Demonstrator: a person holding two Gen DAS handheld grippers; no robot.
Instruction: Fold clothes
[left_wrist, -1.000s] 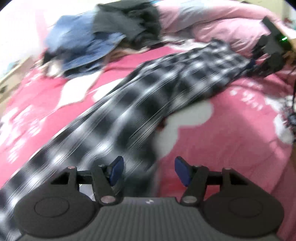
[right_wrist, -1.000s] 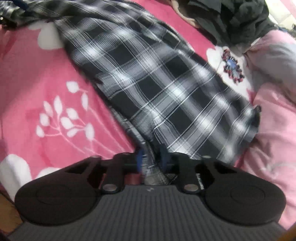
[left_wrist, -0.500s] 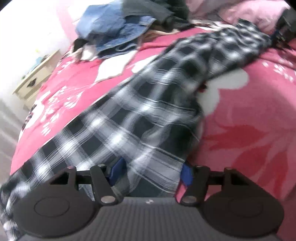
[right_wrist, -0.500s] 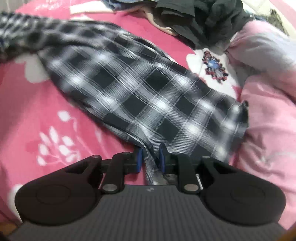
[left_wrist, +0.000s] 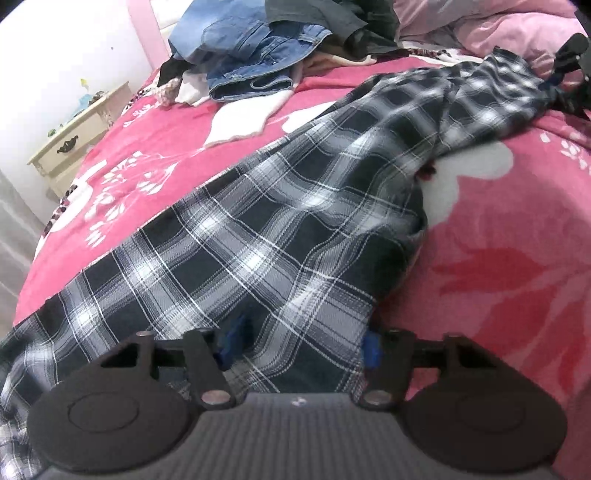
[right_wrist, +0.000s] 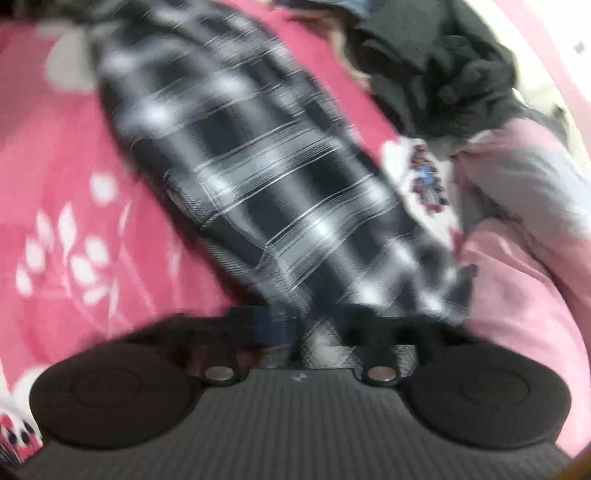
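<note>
Your left gripper (left_wrist: 299, 343) is closing, its blue pads (left_wrist: 370, 350) either side of a fold of the plaid garment (left_wrist: 280, 229), which runs diagonally across the pink bedspread (left_wrist: 509, 266) toward its far edge. Your right gripper (right_wrist: 295, 332) is clamped tight on the garment's other end (that view is blurred). Jeans (left_wrist: 255, 55) and dark clothes (right_wrist: 436, 70) are heaped near the bedspread's far edge.
</note>
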